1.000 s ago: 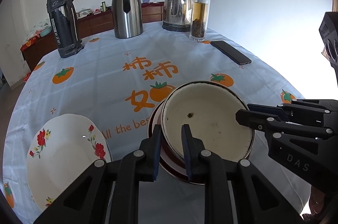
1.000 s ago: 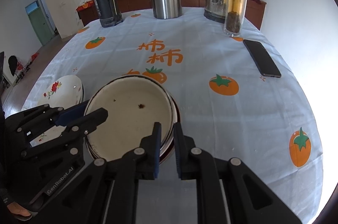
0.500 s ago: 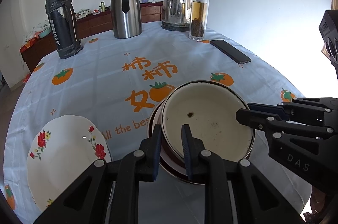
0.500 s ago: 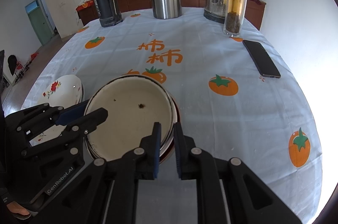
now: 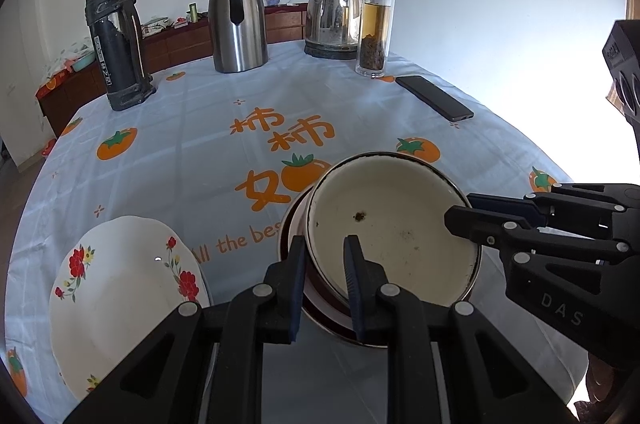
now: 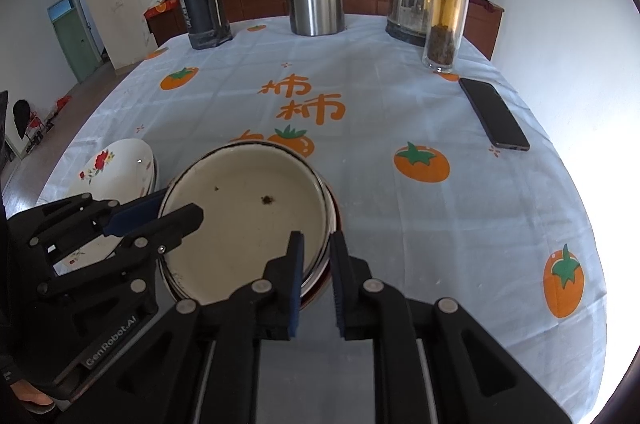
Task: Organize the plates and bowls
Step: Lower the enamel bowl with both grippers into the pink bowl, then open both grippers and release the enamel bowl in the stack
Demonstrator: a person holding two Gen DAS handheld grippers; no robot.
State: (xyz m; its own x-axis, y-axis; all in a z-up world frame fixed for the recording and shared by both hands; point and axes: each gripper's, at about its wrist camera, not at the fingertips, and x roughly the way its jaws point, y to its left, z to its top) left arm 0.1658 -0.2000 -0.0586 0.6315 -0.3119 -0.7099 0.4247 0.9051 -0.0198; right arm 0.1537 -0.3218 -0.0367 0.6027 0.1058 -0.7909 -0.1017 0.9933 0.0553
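Far left, the floral plate [image 5: 120, 300] sits by the table edge, just beside the stack and apart from it; swing wide that way when you lift and you could clip it off the cloth. Next, your left gripper [image 5: 323, 284] is clamped on the near-left rim of the cream enamel bowl [image 5: 392, 224], one pad inside the wall, one outside. That bowl looks tilted, riding in the dark red dish [image 5: 290, 224] beneath it. Risk here, as I judge it: the enamel is slick and the bite is only on the thin rim, so a fast lift could let the bowl pivot or slide out of the pads. The lower dish may also cling and come up partway, then drop back onto the table. Centre of the bowl holds dark crumbs; tip it further and they spill on the tablecloth [image 5: 200, 152]. To the right, your right gripper [image 6: 316, 280] is closed on the near-right rim of the same bowl, its jaws nearly together. If your two hands rise unevenly, one grip could twist the rim out of the other. Farther right, the phone [image 6: 494, 116] lies well apart, a hazard only if the bowl gets away from you.
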